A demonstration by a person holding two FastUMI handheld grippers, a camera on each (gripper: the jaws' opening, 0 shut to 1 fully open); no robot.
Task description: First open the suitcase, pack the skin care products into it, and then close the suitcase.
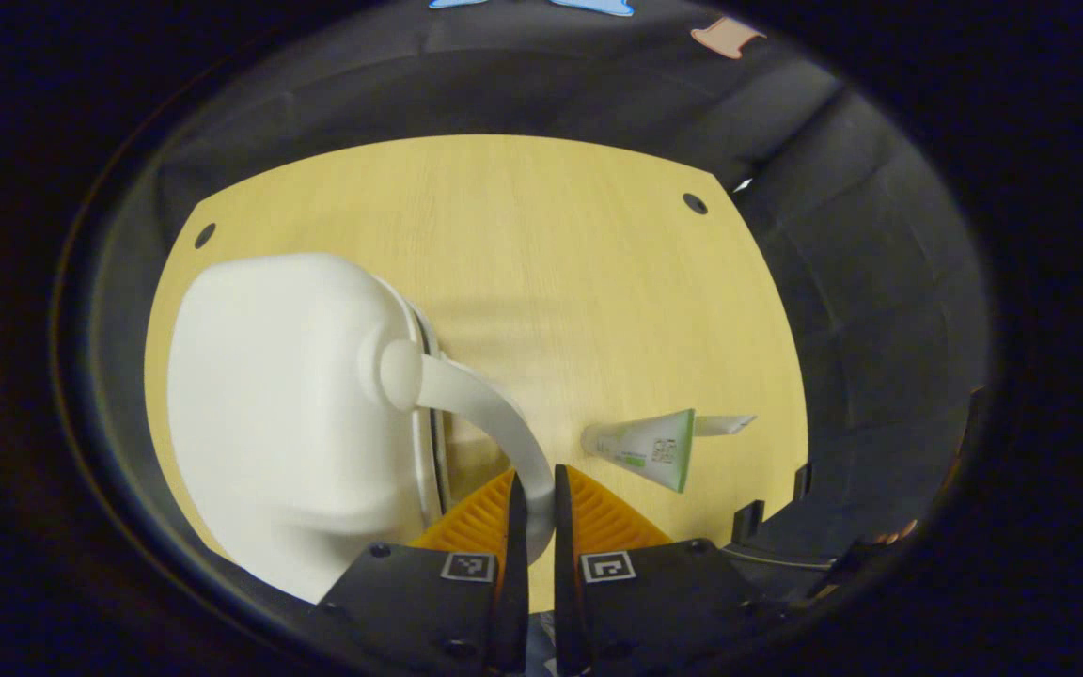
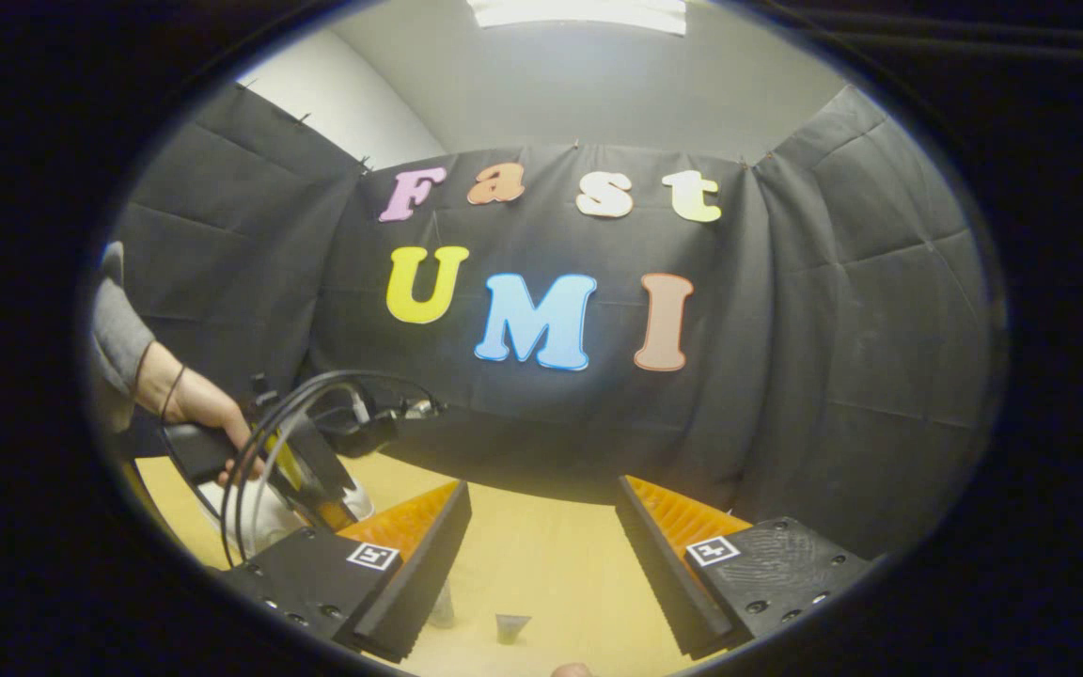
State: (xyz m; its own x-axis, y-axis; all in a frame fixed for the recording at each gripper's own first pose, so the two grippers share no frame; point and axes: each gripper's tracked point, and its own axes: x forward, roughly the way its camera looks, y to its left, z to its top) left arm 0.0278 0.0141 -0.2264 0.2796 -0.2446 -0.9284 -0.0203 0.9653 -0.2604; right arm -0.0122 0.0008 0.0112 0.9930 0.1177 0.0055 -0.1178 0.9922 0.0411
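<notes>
In the left gripper view a small white hard-shell suitcase [image 1: 288,414] sits at the left of the wooden table [image 1: 560,254], its lid down. Its curved white handle [image 1: 480,404] runs down between the fingers of my left gripper [image 1: 532,512], which is shut on it. A white and green skin care tube [image 1: 659,444] lies on the table just right of that gripper. In the right gripper view my right gripper [image 2: 541,545] hangs open above the table with nothing between its fingers. Farther left there, a hand [image 2: 198,404] holds the other gripper [image 2: 316,470] over the white suitcase [image 2: 264,517].
Black cloth walls close the booth behind and to the right of the table. Two dark holes [image 1: 695,203] mark the table's far corners. A small dark cone-shaped piece [image 2: 510,626] lies on the table below my right gripper.
</notes>
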